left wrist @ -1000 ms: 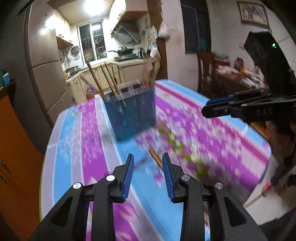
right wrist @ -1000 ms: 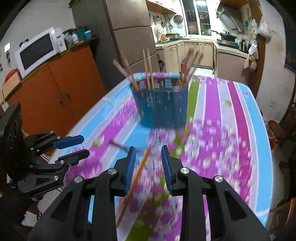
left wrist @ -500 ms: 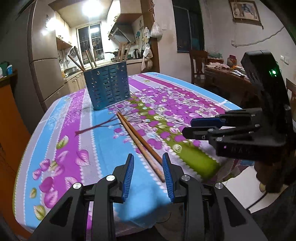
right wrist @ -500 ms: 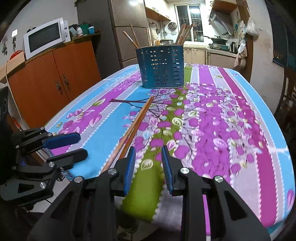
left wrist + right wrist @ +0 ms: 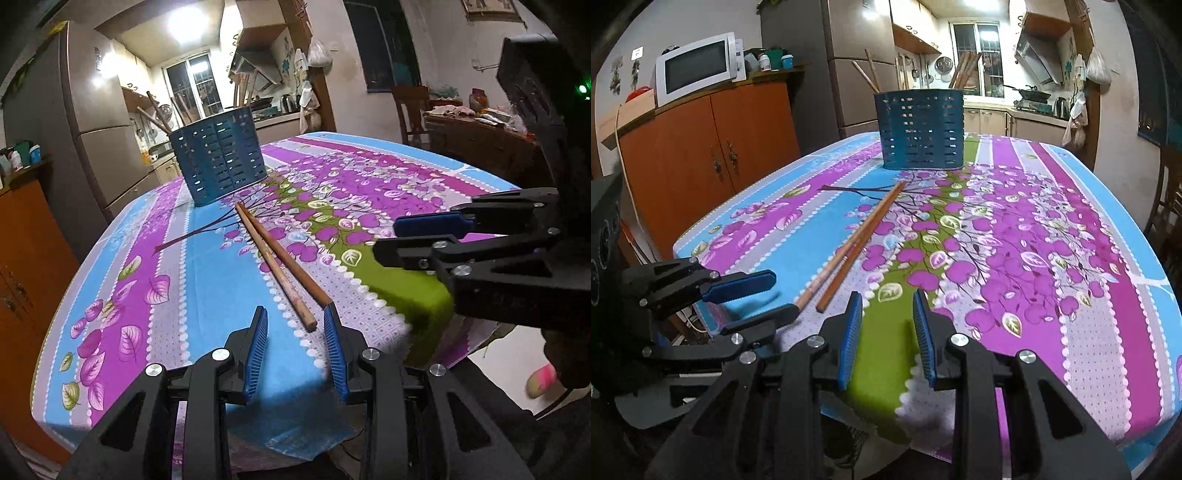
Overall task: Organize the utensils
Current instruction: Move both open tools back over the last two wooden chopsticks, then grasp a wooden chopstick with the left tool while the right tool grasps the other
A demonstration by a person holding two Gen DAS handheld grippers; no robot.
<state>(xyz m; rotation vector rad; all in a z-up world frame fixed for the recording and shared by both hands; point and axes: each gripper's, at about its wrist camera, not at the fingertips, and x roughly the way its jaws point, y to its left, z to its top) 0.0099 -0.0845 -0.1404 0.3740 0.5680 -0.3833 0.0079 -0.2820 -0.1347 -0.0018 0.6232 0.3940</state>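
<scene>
Two wooden chopsticks (image 5: 275,260) (image 5: 860,240) lie side by side on the flowered tablecloth, pointing toward a blue perforated utensil holder (image 5: 219,162) (image 5: 919,129) with several chopsticks standing in it. My left gripper (image 5: 295,317) (image 5: 764,299) is open at the table's near edge, and the near ends of the chopsticks reach just to its tips without being pinched. My right gripper (image 5: 886,301) (image 5: 386,240) is open and empty over the green stripe, to the right of the chopsticks.
The table (image 5: 1108,288) drops off just under both grippers. An orange cabinet (image 5: 713,147) with a microwave (image 5: 698,68) stands to the left. A fridge and the kitchen lie behind the holder, and a chair and sideboard (image 5: 480,144) stand at the right.
Both grippers have sunk and drawn back toward the table's near edge. The holder now looks farther off and the chopsticks lie just ahead. Jaw openings look unchanged.
</scene>
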